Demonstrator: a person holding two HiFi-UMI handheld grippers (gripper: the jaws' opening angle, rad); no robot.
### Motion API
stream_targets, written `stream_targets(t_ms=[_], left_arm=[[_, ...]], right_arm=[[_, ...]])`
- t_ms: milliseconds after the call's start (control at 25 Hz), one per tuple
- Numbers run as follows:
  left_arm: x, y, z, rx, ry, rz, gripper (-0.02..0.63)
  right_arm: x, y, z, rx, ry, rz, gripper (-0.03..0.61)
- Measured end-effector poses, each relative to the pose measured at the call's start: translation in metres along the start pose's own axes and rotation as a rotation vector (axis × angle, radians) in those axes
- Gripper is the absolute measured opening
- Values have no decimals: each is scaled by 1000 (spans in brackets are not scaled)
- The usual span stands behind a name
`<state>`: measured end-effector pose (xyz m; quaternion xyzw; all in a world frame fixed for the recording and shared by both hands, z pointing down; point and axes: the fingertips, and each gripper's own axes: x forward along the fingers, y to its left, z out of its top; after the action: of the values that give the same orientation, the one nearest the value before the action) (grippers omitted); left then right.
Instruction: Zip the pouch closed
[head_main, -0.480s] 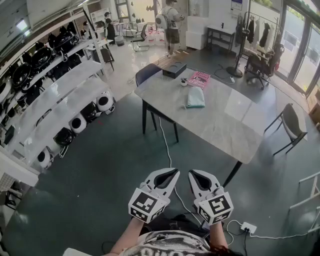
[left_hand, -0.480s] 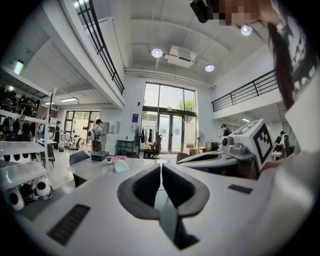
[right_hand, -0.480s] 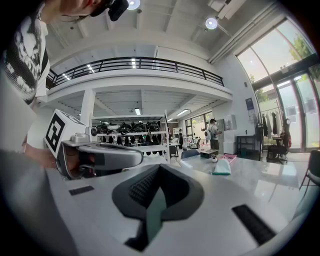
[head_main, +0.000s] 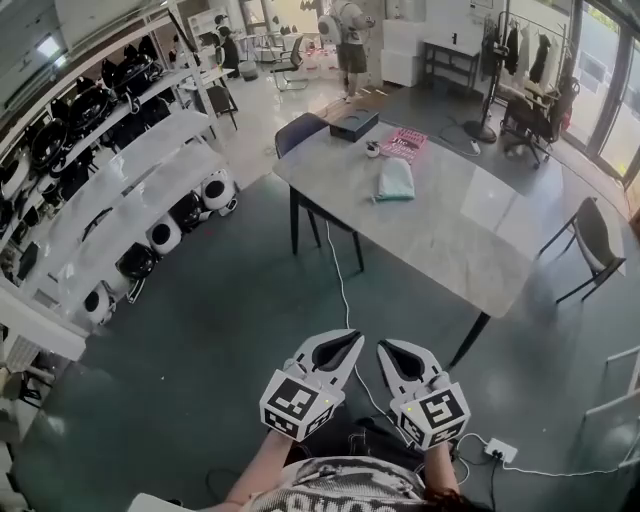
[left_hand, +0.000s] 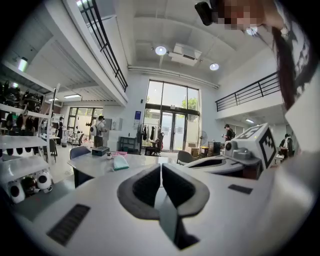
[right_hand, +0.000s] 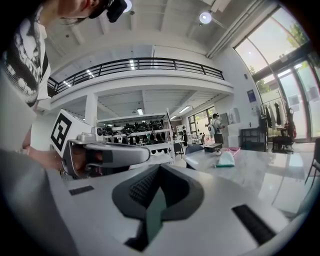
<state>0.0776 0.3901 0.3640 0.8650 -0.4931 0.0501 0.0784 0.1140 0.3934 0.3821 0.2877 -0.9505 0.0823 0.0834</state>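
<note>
The pouch (head_main: 394, 180) is far away from both grippers. In the head view it lies in the upper middle of the picture, on a big grey table (head_main: 455, 235). It is a soft, flat bag, pale blue-green, longer than it is wide. One end looks a bit narrower than the other. It is too small and far off to see its zip, so I cannot tell if it is open or closed.

Just past the pouch on the table lie a flat pink thing (head_main: 403, 144) and a black box (head_main: 354, 124). They are near the pouch but not touching it.

In the left gripper view the pouch (left_hand: 120, 162) shows as a little patch at the middle left. In the right gripper view the pouch (right_hand: 226, 159) is at the middle right.

The two grippers are at the bottom of the head view, side by side, over the dark green floor (head_main: 230, 330). The left gripper (head_main: 350, 341) has its two jaws pressed together, and nothing is between them. The right gripper (head_main: 386, 350) has its jaws together too, and it holds nothing. In each gripper's own view, the left gripper (left_hand: 161, 168) and the right gripper (right_hand: 159, 170) show dark pads that meet at the tips.

A white cable (head_main: 340, 275) runs over the floor from the table down to the grippers. White shelves (head_main: 130, 170) fill the left side of the head view.
</note>
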Motion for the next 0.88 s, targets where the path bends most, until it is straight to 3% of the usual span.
stream_targets(t_ms=[480, 880], left_arm=[[32, 25, -4, -6, 40, 33, 18], [113, 113, -4, -9, 65, -9, 18]], right_arm=[[31, -30, -7, 5, 28, 45, -2], [125, -102, 1, 22, 65, 7, -2]])
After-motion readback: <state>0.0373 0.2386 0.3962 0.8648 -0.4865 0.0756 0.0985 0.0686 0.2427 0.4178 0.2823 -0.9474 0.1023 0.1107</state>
